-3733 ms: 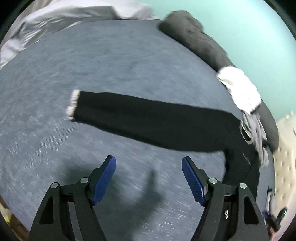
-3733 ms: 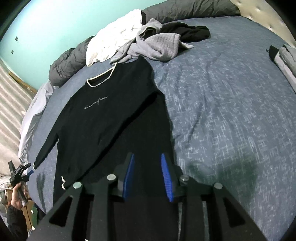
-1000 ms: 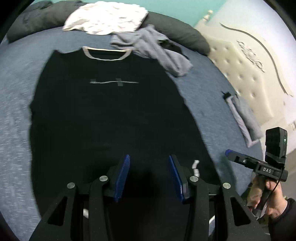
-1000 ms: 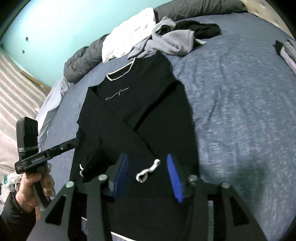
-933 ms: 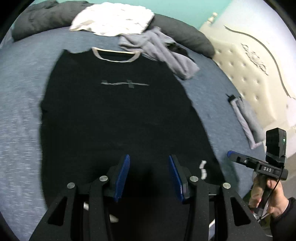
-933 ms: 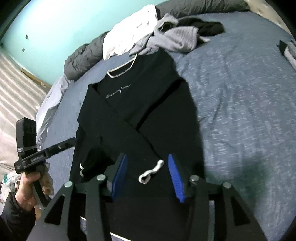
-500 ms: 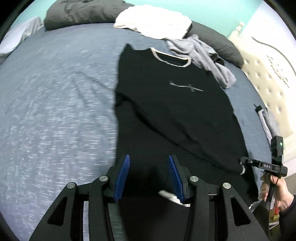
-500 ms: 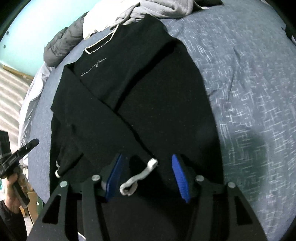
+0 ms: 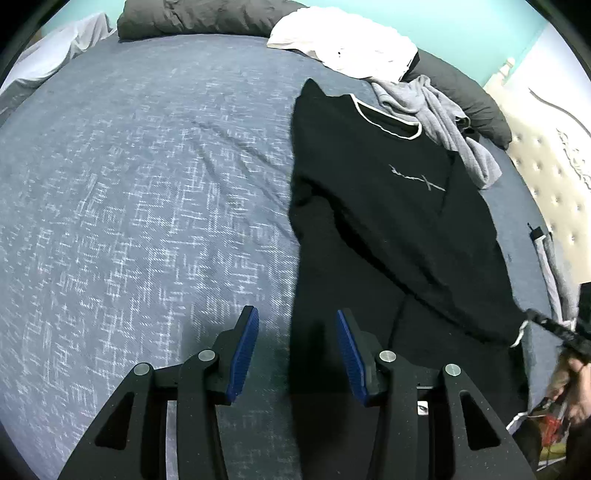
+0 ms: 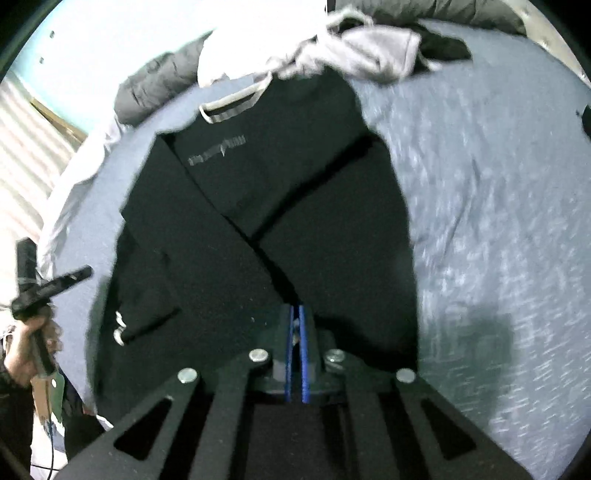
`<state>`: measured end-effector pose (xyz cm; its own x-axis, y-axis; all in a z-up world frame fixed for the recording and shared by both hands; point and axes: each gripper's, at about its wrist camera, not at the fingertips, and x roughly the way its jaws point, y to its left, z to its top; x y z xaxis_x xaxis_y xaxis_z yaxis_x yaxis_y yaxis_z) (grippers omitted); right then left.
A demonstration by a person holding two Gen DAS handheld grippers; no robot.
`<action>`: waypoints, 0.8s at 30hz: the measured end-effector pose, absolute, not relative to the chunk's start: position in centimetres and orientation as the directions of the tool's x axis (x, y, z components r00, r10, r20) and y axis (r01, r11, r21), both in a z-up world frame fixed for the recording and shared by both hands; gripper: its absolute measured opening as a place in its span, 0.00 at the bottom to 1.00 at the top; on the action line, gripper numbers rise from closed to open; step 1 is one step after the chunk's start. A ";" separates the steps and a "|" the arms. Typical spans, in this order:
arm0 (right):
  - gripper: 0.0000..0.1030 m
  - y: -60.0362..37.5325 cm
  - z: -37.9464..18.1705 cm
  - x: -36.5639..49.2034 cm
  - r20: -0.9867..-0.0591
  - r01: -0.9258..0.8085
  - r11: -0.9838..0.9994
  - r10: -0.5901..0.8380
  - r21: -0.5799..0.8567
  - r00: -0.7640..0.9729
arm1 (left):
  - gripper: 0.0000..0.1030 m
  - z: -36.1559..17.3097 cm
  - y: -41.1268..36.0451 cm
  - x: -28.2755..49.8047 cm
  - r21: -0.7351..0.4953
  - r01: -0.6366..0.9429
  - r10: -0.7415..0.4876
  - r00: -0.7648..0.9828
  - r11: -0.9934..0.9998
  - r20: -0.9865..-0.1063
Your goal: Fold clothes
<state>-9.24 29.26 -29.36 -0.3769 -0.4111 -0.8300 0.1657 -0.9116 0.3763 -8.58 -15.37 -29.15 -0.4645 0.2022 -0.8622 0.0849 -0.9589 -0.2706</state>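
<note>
Two grippers at the near edge of the black sweatshirt (image 9: 388, 206), which lies flat on the blue-grey bedspread (image 9: 140, 192), collar away from the fingers. One sleeve already crosses the chest diagonally.

Right gripper (image 10: 296, 325): jaws pressed almost together, a scrap of pale fabric between the pads, most likely the white-trimmed sleeve cuff (image 9: 519, 334). In the left view that cuff sits at the tip of the right gripper, well right of the left fingers.

Left gripper (image 9: 295, 347): jaws wide apart, holding nothing. Hovers at the sweatshirt's left edge, one finger over bedspread, the other over black cloth.

Beyond the fingers, past the collar: grey hoodie (image 9: 439, 114), white garment (image 9: 347, 48), dark pillows (image 9: 192, 18).

Risks, as I judge them:
- The grip is thin, at the cuff alone; a quick pull could slip it free and drop the sleeve crooked.
- Dragging the sleeve could shift the body beneath, undoing the crossed sleeve.
- The left gripper, closing here, may catch bedspread along with the hem.
</note>
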 end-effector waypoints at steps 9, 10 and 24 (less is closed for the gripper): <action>0.03 30.8 -30.1 -9.7 -0.846 0.126 -0.928 -0.371 0.350 -0.382 | 0.50 -30.7 -15.7 -13.5 -0.206 0.068 0.152 -0.464 -0.976 -0.873; 0.03 31.1 -30.3 -9.6 -0.850 0.122 -0.930 -0.368 0.348 -0.378 | 0.50 -30.9 -15.7 -14.2 -0.190 0.061 0.141 -0.465 -0.980 -0.874; 0.03 31.3 -31.4 -10.0 -0.832 0.132 -0.901 -0.433 0.413 -0.348 | 0.34 -32.7 -13.9 -19.5 -0.119 -0.071 0.138 -0.496 -0.990 -0.857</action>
